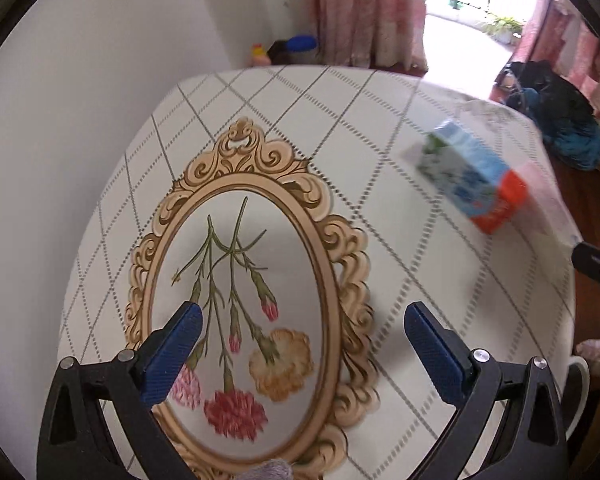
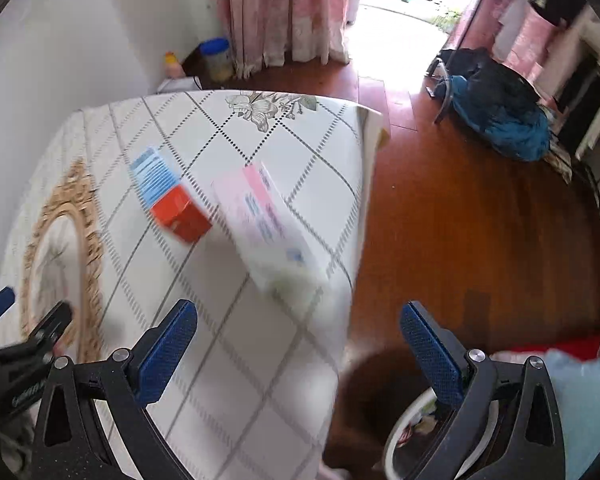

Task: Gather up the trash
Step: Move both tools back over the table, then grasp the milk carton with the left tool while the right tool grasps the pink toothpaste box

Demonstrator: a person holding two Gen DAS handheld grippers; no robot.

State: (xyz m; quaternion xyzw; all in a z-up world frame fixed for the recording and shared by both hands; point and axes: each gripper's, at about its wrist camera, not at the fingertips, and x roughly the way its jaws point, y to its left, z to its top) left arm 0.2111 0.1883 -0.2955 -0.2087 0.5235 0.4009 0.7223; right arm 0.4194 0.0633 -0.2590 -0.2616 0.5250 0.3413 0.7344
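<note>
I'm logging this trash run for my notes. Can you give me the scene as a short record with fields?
surface: table with a checked floral cloth
trash on table: blue-and-red box; pink-and-white box near the table edge
bin: white-rimmed bin on the floor beside the table, something inside
left tongs: open, empty, over the oval flower print
right tongs: open, empty, over the table edge
floor: brown wood

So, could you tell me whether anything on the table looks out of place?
Yes: two cartons lie askew on the tablecloth, a blue-and-orange box and a pale pink-and-white box nearer the edge.
</note>
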